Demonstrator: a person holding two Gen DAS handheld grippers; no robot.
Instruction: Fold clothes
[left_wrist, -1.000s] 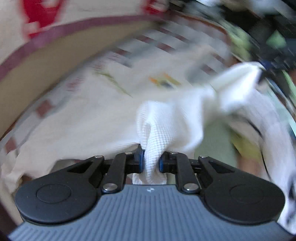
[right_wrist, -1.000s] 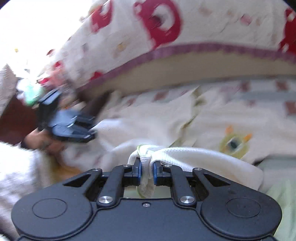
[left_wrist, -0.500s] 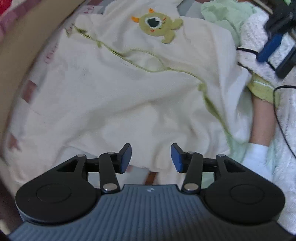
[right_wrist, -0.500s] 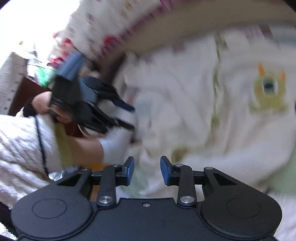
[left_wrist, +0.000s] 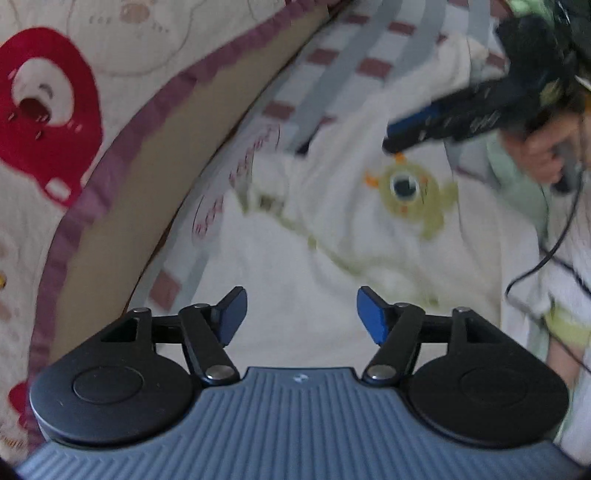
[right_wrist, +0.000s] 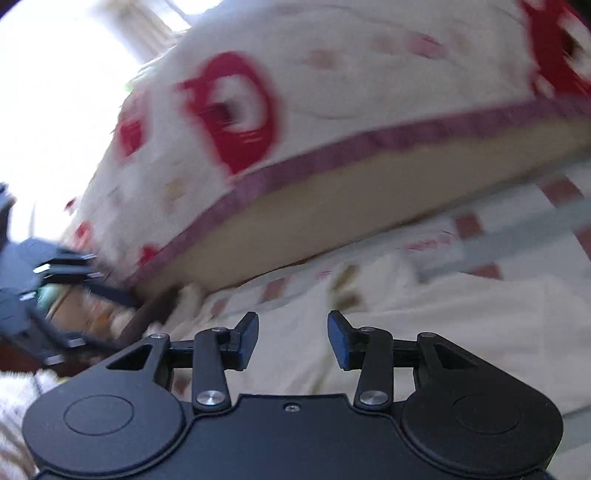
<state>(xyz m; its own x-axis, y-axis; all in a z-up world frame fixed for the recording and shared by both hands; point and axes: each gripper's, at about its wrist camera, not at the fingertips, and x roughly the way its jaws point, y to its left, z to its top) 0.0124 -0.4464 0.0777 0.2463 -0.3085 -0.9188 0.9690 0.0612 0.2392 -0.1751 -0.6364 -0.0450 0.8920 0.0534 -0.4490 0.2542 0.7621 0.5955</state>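
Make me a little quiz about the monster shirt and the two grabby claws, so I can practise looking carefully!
1. True or false: the left gripper is pinching the cream garment.
2. What is printed on the garment?
A. a one-eyed green monster
B. a blue car
C. a yellow star
3. Fill in: the right gripper has its jaws ____.

Key
1. False. Its jaws stand apart and hold nothing.
2. A. The green monster shows in the left wrist view.
3. Open, with the garment lying on the striped sheet beyond them.
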